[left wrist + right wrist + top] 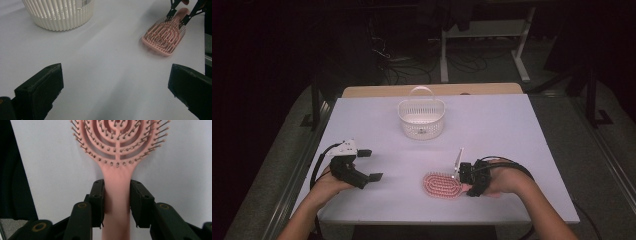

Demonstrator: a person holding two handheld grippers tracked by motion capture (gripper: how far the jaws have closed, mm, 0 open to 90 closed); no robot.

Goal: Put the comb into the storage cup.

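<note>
Pink hairbrush (443, 185), white slatted basket (422, 118)

pretty dark room, only the white table (512, 130) is lit. grey carpet floor (592, 150) all round, white desk legs (522, 47) at 1 o'clock, cables (412, 65) tangled at 12

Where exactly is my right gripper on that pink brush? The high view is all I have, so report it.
Observer: In the right gripper view, the right gripper has its jaws pressed on both sides of the hairbrush, on the handle just below the head. The bristles face the camera.
Operator: Now check the left one. Tell me if anything sits in it.
Observer: Nothing does. In the left gripper view, the left gripper has its jaws wide apart, with bare table between them.
</note>
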